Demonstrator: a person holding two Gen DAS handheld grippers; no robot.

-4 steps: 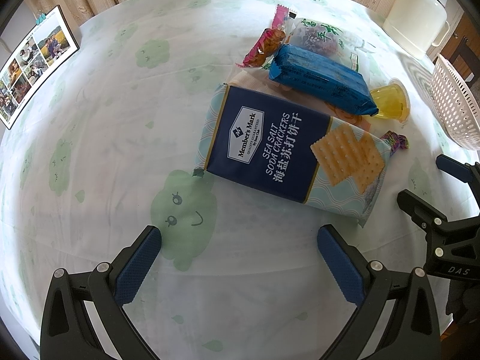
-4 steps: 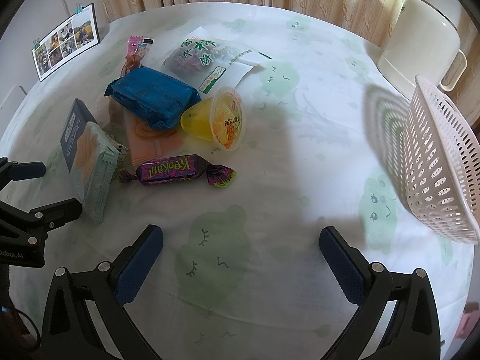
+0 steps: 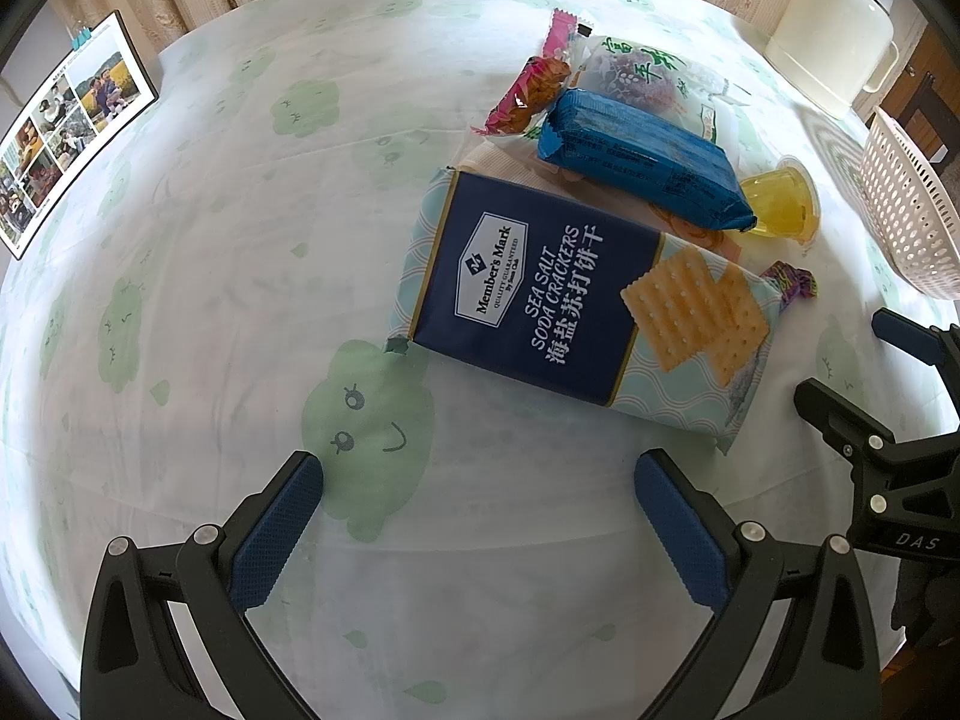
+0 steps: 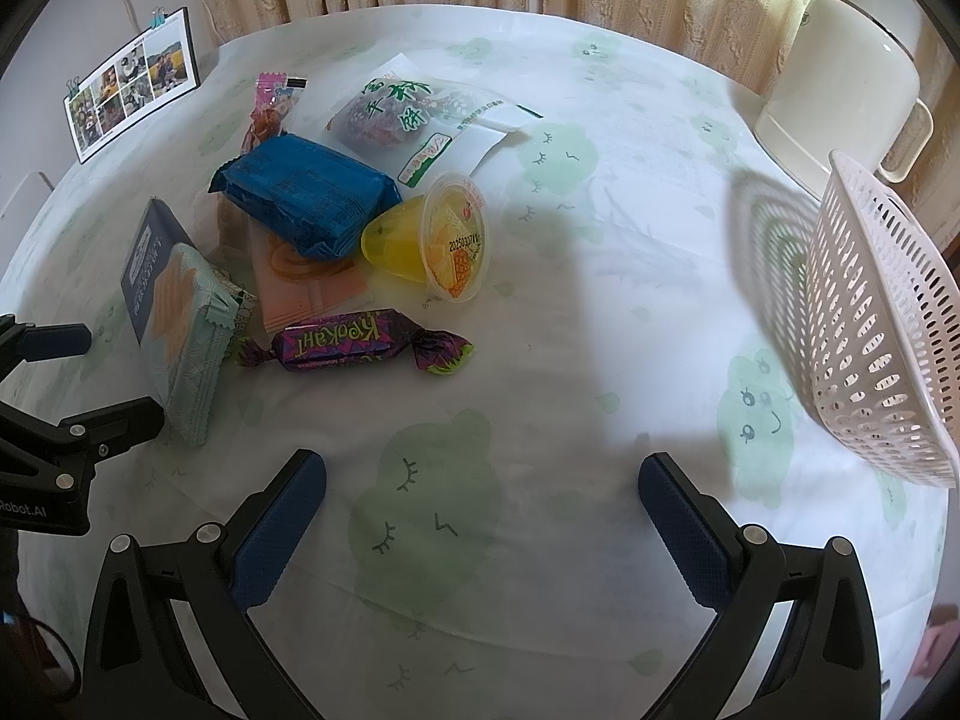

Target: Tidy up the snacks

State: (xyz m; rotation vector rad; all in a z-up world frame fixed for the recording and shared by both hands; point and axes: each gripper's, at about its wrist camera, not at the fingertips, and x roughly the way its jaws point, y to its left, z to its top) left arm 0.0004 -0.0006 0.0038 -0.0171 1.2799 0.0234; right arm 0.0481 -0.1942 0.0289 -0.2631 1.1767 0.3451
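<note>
A heap of snacks lies on the round table. The navy soda cracker pack (image 3: 558,294) (image 4: 168,306) is nearest my left gripper (image 3: 479,474), which is open and holds nothing. Behind it are a blue wrapped pack (image 3: 642,156) (image 4: 306,195), a yellow jelly cup (image 3: 780,204) (image 4: 444,240), a pink snack packet (image 3: 528,93) (image 4: 270,108) and a clear bag with green print (image 3: 642,69) (image 4: 408,114). A purple candy (image 4: 348,342) lies in front of the cup. My right gripper (image 4: 482,474) is open and empty, over bare cloth. A white perforated basket (image 4: 876,324) (image 3: 906,204) sits to the right.
A white electric kettle (image 4: 840,84) (image 3: 834,36) stands at the back right beside the curtain. A photo calendar (image 3: 66,132) (image 4: 132,84) leans at the far left edge. An orange flat packet (image 4: 300,282) lies under the blue pack. Each gripper shows at the other view's edge.
</note>
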